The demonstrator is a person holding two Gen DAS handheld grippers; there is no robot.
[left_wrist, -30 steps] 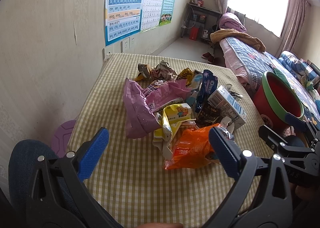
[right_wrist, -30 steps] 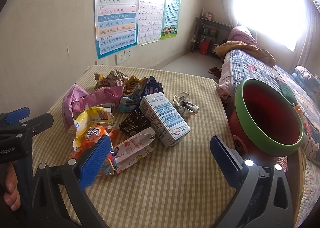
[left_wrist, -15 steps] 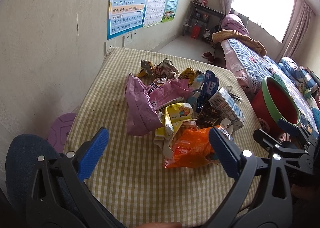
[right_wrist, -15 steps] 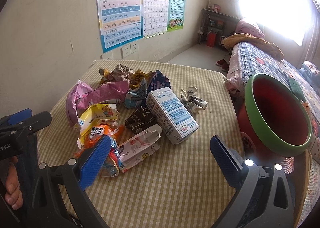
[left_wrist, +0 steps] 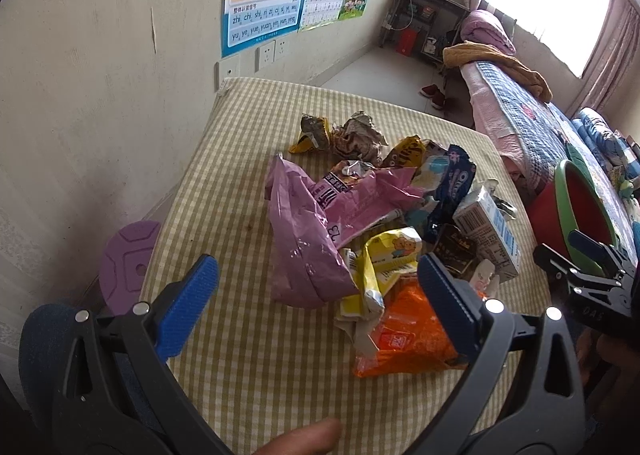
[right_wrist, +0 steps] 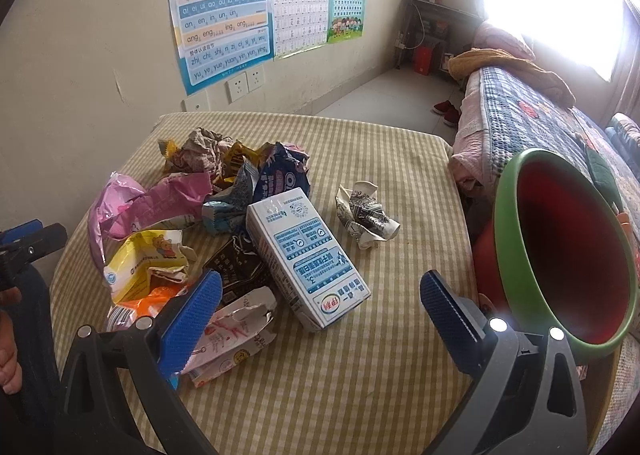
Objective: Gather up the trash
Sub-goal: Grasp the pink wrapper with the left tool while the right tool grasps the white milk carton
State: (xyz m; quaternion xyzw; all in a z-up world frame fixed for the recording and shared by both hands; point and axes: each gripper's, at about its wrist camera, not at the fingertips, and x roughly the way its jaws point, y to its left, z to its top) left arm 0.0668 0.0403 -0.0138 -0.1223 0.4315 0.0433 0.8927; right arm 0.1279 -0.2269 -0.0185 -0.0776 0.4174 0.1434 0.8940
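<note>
A heap of trash lies on a checked table [left_wrist: 240, 183]: a pink bag [left_wrist: 312, 239], a yellow wrapper [left_wrist: 384, 255], an orange wrapper [left_wrist: 404, 335], a dark blue Oreo pack [left_wrist: 452, 191] and a white-and-blue carton [right_wrist: 308, 255]. A crumpled paper cup [right_wrist: 364, 215] lies apart to the right. A red bin with a green rim [right_wrist: 568, 247] stands at the table's right side. My left gripper [left_wrist: 316, 287] is open above the near edge of the heap. My right gripper [right_wrist: 320, 303] is open over the carton's near end.
The wall with posters [right_wrist: 224, 7] and sockets runs along the table's left and far side. A purple stool [left_wrist: 128, 267] stands low at the left. A bed [right_wrist: 532, 111] lies beyond the bin. The table's front and far right cloth [right_wrist: 360, 375] is bare.
Both grippers have risen and tilted down a little, so the trash heap sits lower and larger in view. Both stay open and empty.
</note>
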